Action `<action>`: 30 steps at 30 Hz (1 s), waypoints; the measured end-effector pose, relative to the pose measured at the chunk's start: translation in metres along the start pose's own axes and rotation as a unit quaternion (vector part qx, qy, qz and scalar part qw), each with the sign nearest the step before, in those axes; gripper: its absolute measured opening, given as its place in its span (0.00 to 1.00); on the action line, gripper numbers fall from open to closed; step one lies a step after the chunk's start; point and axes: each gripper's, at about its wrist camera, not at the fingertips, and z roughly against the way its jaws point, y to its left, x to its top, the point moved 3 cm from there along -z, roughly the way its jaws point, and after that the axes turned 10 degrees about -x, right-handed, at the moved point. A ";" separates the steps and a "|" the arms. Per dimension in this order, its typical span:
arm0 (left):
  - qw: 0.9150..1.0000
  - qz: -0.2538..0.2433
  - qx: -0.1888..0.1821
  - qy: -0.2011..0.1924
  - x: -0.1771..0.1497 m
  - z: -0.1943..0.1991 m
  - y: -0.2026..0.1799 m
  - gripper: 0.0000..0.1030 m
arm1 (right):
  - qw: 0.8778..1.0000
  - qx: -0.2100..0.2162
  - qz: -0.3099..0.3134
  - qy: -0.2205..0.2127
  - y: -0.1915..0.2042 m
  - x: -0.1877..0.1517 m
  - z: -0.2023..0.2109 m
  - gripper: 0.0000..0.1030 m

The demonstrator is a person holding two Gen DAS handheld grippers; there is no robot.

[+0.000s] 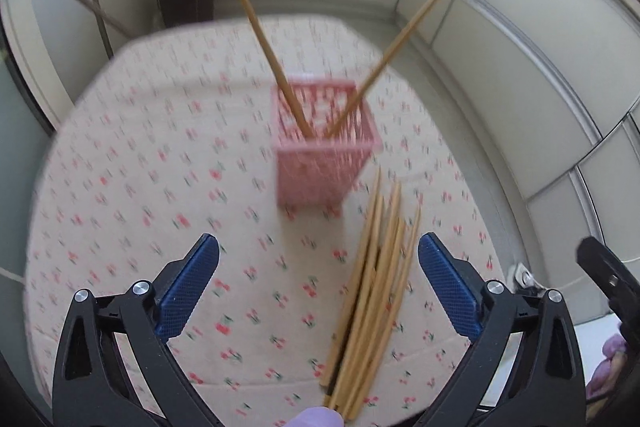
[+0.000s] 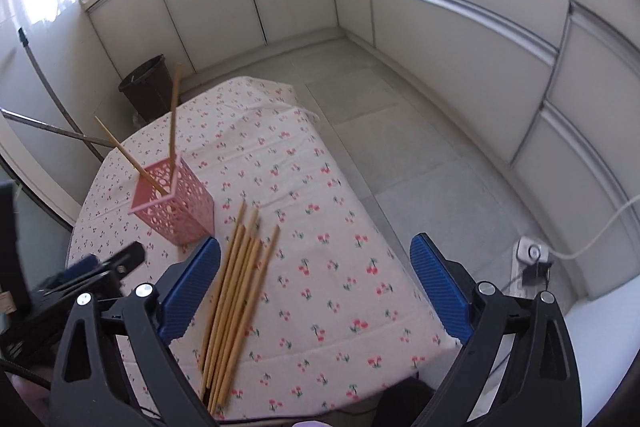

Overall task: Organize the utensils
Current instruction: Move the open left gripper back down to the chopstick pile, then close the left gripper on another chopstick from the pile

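A pink perforated holder (image 1: pixel 324 143) (image 2: pixel 176 207) stands on the cherry-print tablecloth (image 1: pixel 140 167) (image 2: pixel 320 267) with two wooden chopsticks (image 1: pixel 264 51) (image 2: pixel 173 123) leaning out of it. A bundle of several loose chopsticks (image 1: pixel 372 291) (image 2: pixel 236 303) lies flat on the cloth in front of the holder. My left gripper (image 1: pixel 318 283) is open above the cloth, the bundle lying between its blue pads nearer the right one, untouched. My right gripper (image 2: pixel 316 283) is open too, the bundle just inside its left pad. The left gripper's tip (image 2: pixel 120 259) shows at the lower left of the right wrist view.
A dark bin (image 2: pixel 146 85) stands on the floor behind the table. White cabinet fronts (image 2: pixel 460 27) line the walls, and grey floor tiles (image 2: pixel 400 131) run along the table's right side. A socket with a cable (image 2: pixel 530 257) lies on the floor near the right.
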 end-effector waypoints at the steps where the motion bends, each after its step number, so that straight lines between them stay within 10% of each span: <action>1: 1.000 0.007 -0.004 0.016 -0.003 -0.009 0.000 0.93 | 1.000 0.003 -0.007 0.008 -0.004 -0.002 -0.002 0.90; 10: 0.997 0.034 0.017 0.072 -0.012 -0.072 -0.005 0.90 | 0.997 0.038 -0.048 0.049 -0.018 -0.003 -0.011 0.90; 17: 0.995 0.036 0.060 0.074 -0.011 -0.101 -0.011 0.53 | 0.993 0.068 -0.074 0.067 -0.025 -0.001 -0.013 0.90; 30: 0.995 0.003 0.052 0.086 -0.011 -0.119 -0.017 0.38 | 0.986 0.081 -0.107 0.101 -0.034 -0.003 -0.026 0.90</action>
